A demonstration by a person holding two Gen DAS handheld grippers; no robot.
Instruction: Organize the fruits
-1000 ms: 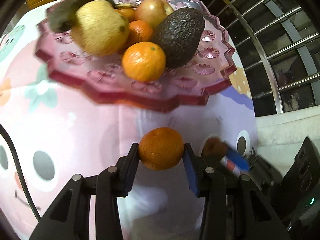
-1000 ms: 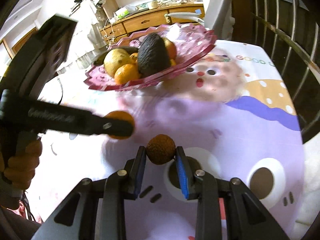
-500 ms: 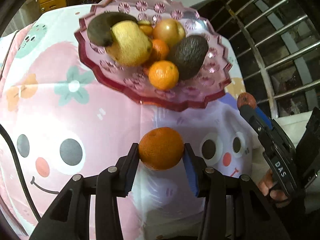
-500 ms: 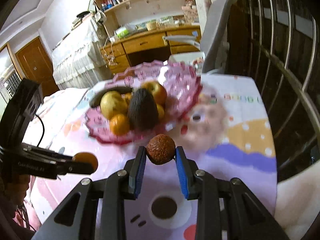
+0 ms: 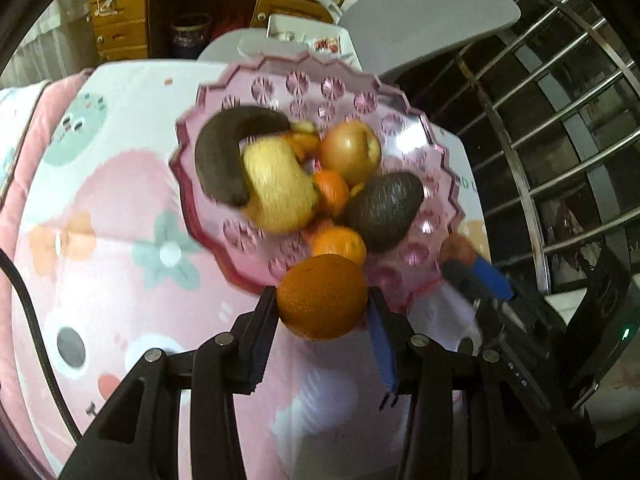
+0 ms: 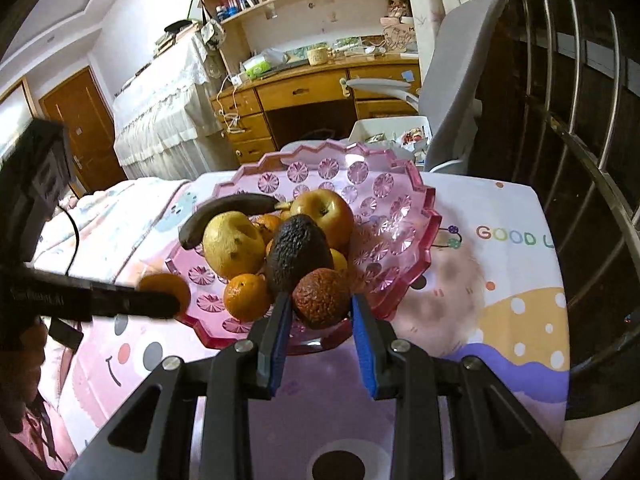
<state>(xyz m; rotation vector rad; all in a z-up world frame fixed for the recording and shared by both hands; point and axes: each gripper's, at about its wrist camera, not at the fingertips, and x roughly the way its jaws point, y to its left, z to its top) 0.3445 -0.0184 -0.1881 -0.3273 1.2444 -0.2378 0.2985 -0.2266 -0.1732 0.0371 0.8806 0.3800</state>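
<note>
Inspecting both views, we find the left gripper [image 5: 323,312] clamped on an orange [image 5: 322,297], held above the near rim of the pink bowl [image 5: 434,148]. The right gripper [image 6: 319,312] is clamped on a wrinkled brown fruit [image 6: 321,297] at the bowl's front edge, beside the avocado [image 6: 298,254]. The bowl stands on the patterned counter [image 6: 500,280].
</note>
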